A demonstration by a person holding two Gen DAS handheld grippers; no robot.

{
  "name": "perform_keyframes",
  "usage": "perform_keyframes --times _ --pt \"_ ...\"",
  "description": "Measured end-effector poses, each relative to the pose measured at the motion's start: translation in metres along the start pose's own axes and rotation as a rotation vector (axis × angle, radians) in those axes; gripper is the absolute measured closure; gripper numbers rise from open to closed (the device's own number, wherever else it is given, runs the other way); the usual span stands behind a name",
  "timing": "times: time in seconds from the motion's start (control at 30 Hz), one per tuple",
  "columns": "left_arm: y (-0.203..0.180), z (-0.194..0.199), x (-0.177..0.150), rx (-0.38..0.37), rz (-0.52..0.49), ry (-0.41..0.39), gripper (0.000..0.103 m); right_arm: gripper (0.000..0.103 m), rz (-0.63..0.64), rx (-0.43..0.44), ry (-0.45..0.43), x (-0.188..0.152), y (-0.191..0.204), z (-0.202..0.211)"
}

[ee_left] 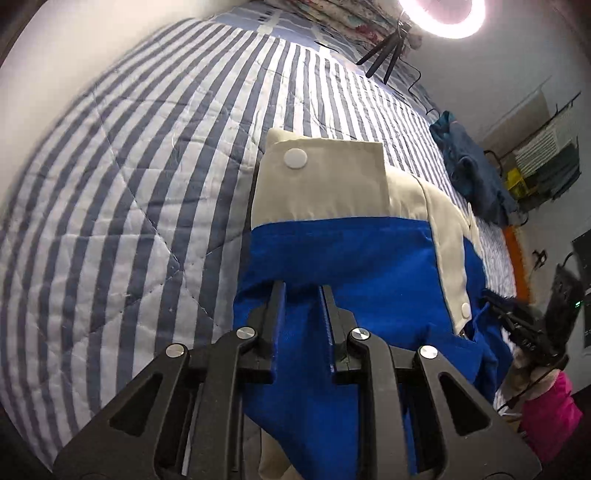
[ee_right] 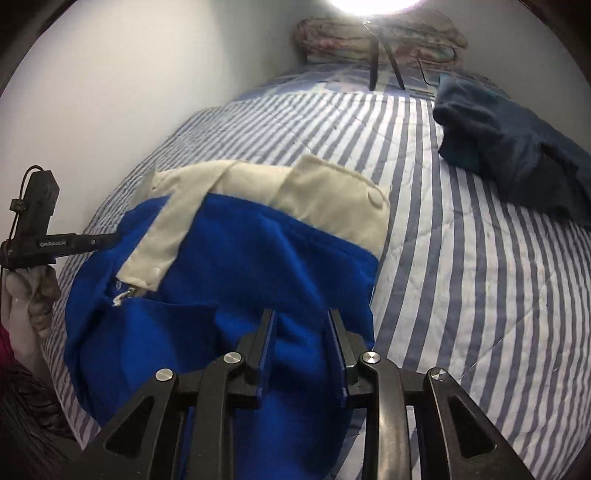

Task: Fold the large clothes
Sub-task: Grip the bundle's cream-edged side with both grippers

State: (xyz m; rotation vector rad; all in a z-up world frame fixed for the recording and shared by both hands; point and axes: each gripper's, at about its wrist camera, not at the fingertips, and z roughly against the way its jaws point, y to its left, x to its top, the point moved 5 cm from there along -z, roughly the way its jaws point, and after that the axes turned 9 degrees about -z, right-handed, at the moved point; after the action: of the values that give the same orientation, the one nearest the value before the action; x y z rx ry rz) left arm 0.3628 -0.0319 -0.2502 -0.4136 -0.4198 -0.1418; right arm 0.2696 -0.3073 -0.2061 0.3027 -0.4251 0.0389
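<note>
Striped blue-and-white quilt [ee_right: 461, 229] covers the whole bed, with a white wall on one side and a bright ring lamp [ee_left: 443, 18] on a small tripod at the far end. On the quilt lies the blue garment [ee_right: 229, 258] with cream collar and cream button strip; it is bunched just in front of both grippers, and part of it hangs toward the near edge of the bed. I judge it soft, light and limp, not fragile, so it will sag wherever it is not held; the best places to hold are the edges and corners, or the firmer cream collar [ee_left: 325, 177] with its round white button [ee_left: 295, 158].

A dark blue cloth [ee_right: 509, 155] lies well apart, toward the far right side.

The left gripper [ee_left: 303, 291] has blue cloth between its narrow jaws and seems to pinch it. The right gripper [ee_right: 301, 317] stands a little wider, also with a fold of blue cloth between the jaws; whether the pads press on it, I cannot tell.

On the left gripper's side bar, seen from the right wrist, small white lettering appears, too blurred for reading.
</note>
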Motion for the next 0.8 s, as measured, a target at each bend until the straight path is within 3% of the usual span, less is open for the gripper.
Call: perform_keyframes --times 0.1,0.17,0.2,0.23,0.27,0.3,0.33,0.4,0.53,0.8 --pt "0.005 0.009 0.004 -0.053 0.059 0.015 0.083 0.076 0.013 -0.01 0.012 0.002 0.003 0.009" --pt "0.015 0.026 0.008 -0.102 0.117 -0.019 0.081 0.071 -0.035 0.05 -0.023 0.011 -0.007 0.021" --pt "0.022 0.036 0.01 -0.124 0.155 -0.048 0.072 0.068 -0.055 0.066 -0.052 0.012 -0.014 0.03" --pt "0.03 0.044 0.011 -0.136 0.186 -0.061 0.053 0.057 -0.071 0.075 -0.08 0.012 -0.02 0.037" --pt "0.035 0.047 0.012 -0.144 0.209 -0.064 0.045 0.045 -0.096 0.094 -0.107 0.012 -0.028 0.042" --pt "0.044 0.05 0.011 -0.171 0.252 -0.072 0.04 0.04 -0.127 0.124 -0.116 0.011 -0.037 0.046" --pt "0.05 0.05 0.01 -0.209 0.293 -0.074 0.04 0.034 -0.155 0.152 -0.107 0.01 -0.044 0.045" --pt "0.063 0.043 0.004 -0.292 0.383 -0.051 0.04 0.034 -0.216 0.2 -0.065 0.005 -0.057 0.04" --pt "0.077 0.028 -0.01 -0.376 0.472 -0.001 0.04 0.033 -0.306 0.245 0.044 -0.001 -0.076 0.017" --pt "0.067 0.007 -0.012 -0.431 0.437 0.073 0.04 0.034 -0.395 0.396 0.125 -0.005 -0.079 -0.008"
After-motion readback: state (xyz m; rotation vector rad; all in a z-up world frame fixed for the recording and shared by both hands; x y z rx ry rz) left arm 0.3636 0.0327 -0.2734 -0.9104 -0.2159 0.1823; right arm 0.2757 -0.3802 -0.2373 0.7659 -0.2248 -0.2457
